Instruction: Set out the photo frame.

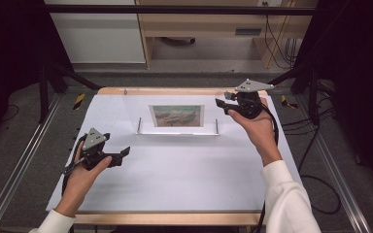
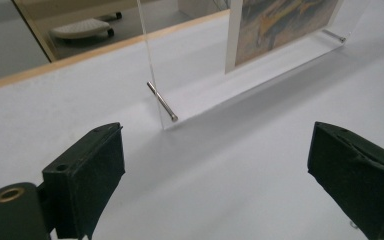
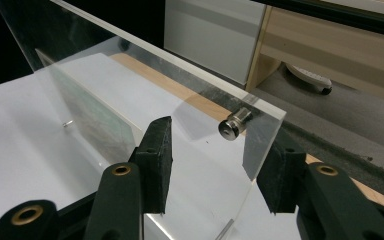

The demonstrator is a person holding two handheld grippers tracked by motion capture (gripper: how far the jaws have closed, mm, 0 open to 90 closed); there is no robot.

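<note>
Worktop [image 1: 184, 179], white: clear acrylic frame [image 1: 177, 99] upright near far edge, holding a printed picture [image 1: 177, 116]. Right gripper [image 3: 215, 160] fingers released, straddling the frame's corner. Left gripper [image 1: 121, 154] fingers released, near left edge.

My left gripper [image 1: 119, 156] hangs low with its jaws spread wide, while my right gripper [image 1: 222, 105] is reached far forward, jaws parted, both hands gripping from below.

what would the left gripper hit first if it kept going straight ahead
Probably the clear frame: the open left gripper points at its near lower corner, by the metal pin. Bare table lies between; depth is hard to judge.
</note>
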